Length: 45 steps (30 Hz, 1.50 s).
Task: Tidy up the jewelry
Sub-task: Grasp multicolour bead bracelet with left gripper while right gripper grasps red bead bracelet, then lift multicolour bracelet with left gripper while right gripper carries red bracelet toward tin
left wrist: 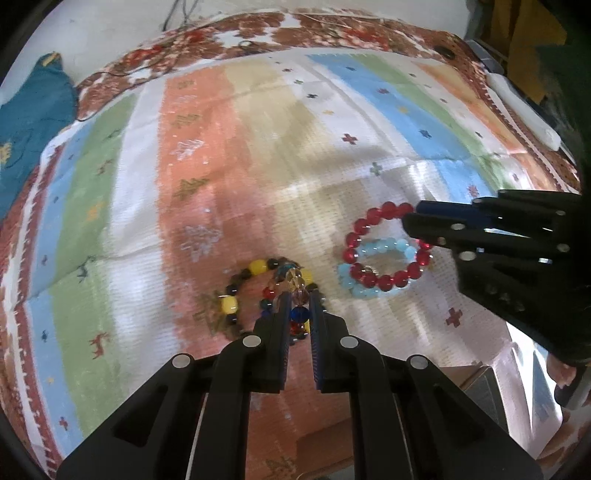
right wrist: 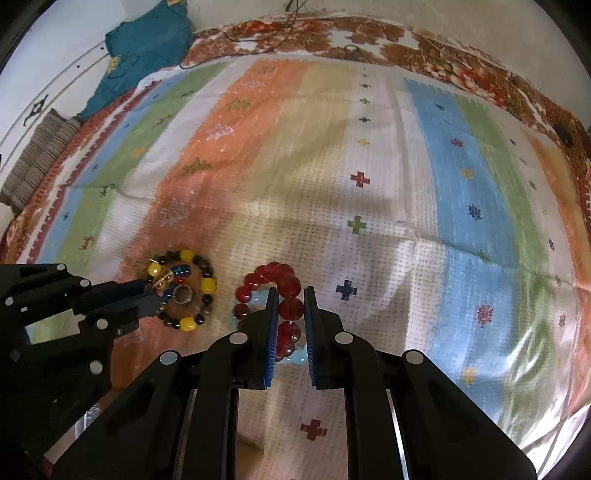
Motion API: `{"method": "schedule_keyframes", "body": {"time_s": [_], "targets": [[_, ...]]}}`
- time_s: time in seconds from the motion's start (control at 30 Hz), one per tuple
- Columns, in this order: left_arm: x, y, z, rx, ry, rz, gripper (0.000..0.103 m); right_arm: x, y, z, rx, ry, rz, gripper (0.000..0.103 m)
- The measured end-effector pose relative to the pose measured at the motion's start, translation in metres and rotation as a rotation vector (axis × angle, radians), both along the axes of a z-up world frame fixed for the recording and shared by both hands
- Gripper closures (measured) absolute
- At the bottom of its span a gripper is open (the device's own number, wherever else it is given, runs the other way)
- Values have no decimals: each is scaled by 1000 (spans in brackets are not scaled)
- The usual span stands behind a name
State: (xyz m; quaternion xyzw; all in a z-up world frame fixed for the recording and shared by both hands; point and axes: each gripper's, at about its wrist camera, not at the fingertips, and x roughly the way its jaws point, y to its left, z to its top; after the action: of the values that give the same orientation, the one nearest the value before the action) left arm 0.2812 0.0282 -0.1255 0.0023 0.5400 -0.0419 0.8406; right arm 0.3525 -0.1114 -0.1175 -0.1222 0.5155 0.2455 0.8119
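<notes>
A red bead bracelet (left wrist: 384, 280) lies over a pale blue bead bracelet (left wrist: 397, 245) on the striped cloth. My right gripper (right wrist: 290, 293) is shut on the red bracelet (right wrist: 291, 308); it also shows in the left wrist view (left wrist: 413, 218). A yellow and dark bead bracelet (right wrist: 207, 286) lies to the left with a silver ring (right wrist: 183, 294) inside it. My left gripper (left wrist: 298, 297) is shut on a multicoloured bead bracelet (left wrist: 299, 314) lying over the yellow one (left wrist: 229, 304); it also shows in the right wrist view (right wrist: 151, 291).
The striped cloth (right wrist: 461, 192) covers a bed with a red patterned cover (left wrist: 332, 33). A teal garment (right wrist: 144, 51) lies at the far left edge. A white object (left wrist: 524, 110) lies at the far right. A black cable (right wrist: 258, 33) runs at the back.
</notes>
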Motion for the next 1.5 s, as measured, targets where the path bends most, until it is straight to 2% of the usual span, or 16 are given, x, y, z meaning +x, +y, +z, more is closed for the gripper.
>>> {"method": "schedule_keyframes", "body": {"time_s": [0.3,0.63,1.03,1.5], "targets": [[-12,10,17,61,-61,24,94,-11,-3,15,-6,-46,0,89],[-21,11,35,50,-88,34,94,-26,-10,27,10,-56,-7,89],[-35,12,48,50,-121,57,94,-50,-14,51,0,-136,-2,89],[-65,6,76,-4,-186,75,94,-75,-18,74,37,-182,25,89]]}}
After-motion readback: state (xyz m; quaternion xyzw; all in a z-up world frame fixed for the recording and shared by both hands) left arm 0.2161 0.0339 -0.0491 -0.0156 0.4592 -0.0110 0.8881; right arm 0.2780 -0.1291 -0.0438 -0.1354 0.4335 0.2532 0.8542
